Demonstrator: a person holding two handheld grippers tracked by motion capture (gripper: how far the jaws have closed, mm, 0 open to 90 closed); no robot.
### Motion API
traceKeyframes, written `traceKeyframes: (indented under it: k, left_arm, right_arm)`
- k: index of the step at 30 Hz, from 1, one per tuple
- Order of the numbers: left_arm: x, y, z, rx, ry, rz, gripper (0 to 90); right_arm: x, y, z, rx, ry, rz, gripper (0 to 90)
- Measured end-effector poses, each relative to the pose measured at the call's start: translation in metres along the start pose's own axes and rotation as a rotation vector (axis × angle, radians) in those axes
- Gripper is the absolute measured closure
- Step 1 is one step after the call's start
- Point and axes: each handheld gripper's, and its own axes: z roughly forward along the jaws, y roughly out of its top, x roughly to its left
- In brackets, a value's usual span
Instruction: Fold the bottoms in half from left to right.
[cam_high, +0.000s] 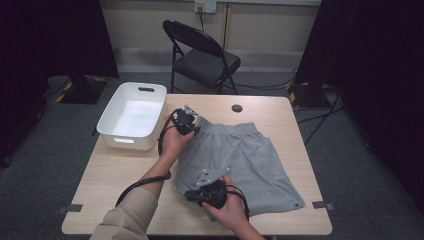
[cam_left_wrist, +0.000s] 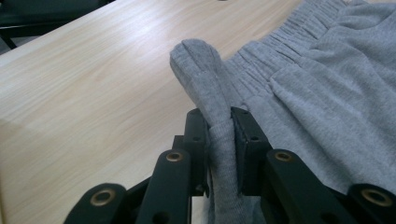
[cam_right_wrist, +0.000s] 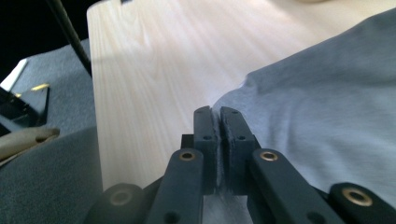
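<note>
The left tool (cam_high: 192, 122) is clamped on a bunched fold of the grey shorts (cam_high: 240, 160) at the waistband corner nearest the bin; in the left gripper view the cloth rises between the two black pads (cam_left_wrist: 245, 135) and curls over above them. The right tool (cam_high: 197, 196) sits at the near left corner of the shorts, low on the counter (cam_high: 280, 107), and in the right gripper view its pads (cam_right_wrist: 205, 135) are pressed together on a thin edge of the grey fabric (cam_right_wrist: 327, 116), with a sliver of cloth showing between them. The shorts lie spread flat across the middle and right of the wooden counter, waistband toward the far side, hem toward the person, a small dark tag (cam_high: 298, 204) at the near right corner. A white plastic bin (cam_high: 133, 116) stands at the far left corner of the counter, just beside the left tool; it is upright, and its inside looks bare and white. A dark round grommet (cam_high: 237, 108) is set in the counter beyond the waistband. Behind the counter a black folding chair (cam_high: 202, 55) stands on the grey carpet. The person's left sleeve (cam_high: 127, 215) is beige, and a black cable (cam_high: 142, 182) loops along that forearm.
</note>
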Motion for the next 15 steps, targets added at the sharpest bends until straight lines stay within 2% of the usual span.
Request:
traceKeyframes:
  k: [7,15]
  left_arm:
    - [0.006,0.001,-0.005,0.008,0.008,0.0,77.8]
    - [0.009,0.005,-0.013,0.022,0.019,0.016,78.5]
  right_arm:
    - [-0.012,0.004,-0.025,-0.062,-0.028,0.027,86.1]
    - [-0.013,0.006,-0.034,-0.083,-0.034,0.038,86.1]
